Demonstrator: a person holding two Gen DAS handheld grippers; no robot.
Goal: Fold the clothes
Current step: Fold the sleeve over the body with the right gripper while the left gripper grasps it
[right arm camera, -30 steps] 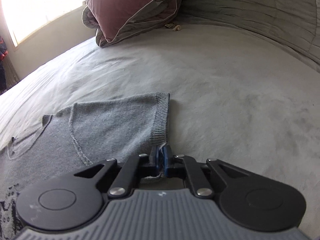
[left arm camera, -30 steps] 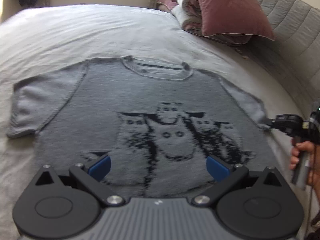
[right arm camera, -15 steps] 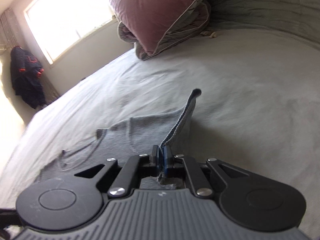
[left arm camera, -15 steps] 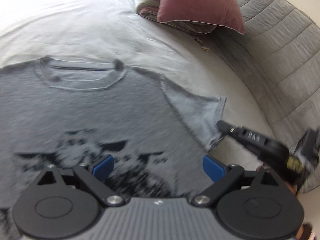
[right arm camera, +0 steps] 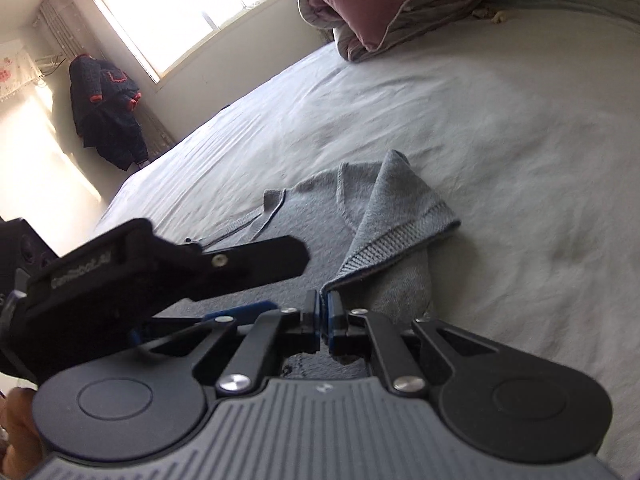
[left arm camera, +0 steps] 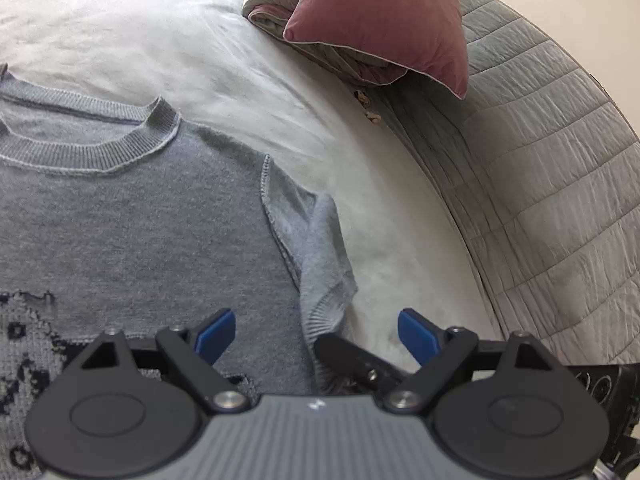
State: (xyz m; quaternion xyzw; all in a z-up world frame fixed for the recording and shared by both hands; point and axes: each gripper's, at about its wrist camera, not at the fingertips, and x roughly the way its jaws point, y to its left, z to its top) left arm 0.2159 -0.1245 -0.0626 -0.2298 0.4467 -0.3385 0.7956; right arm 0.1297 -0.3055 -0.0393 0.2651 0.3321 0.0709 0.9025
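A grey knit sweater (left arm camera: 132, 224) with a dark cat pattern lies flat on the pale bed sheet (left arm camera: 120, 40), collar toward the far side. My right gripper (right arm camera: 325, 309) is shut on the ribbed cuff of the sweater's right sleeve (right arm camera: 396, 216) and holds it lifted and folded in toward the body. The sleeve (left arm camera: 324, 256) also shows in the left wrist view, with the right gripper's tip (left arm camera: 344, 354) at its cuff. My left gripper (left arm camera: 316, 330) is open and empty, hovering just above the sleeve and the right gripper. It also shows in the right wrist view (right arm camera: 192, 268).
A maroon pillow (left arm camera: 384, 20) on folded bedding lies at the head of the bed. A grey quilted headboard (left arm camera: 540, 184) curves along the right. A dark jacket (right arm camera: 106, 112) hangs by the window (right arm camera: 180, 12).
My right gripper has lifted the sleeve cuff and carried it inward over the sweater. My left gripper has swung right, from over the cat pattern to over the sleeve.
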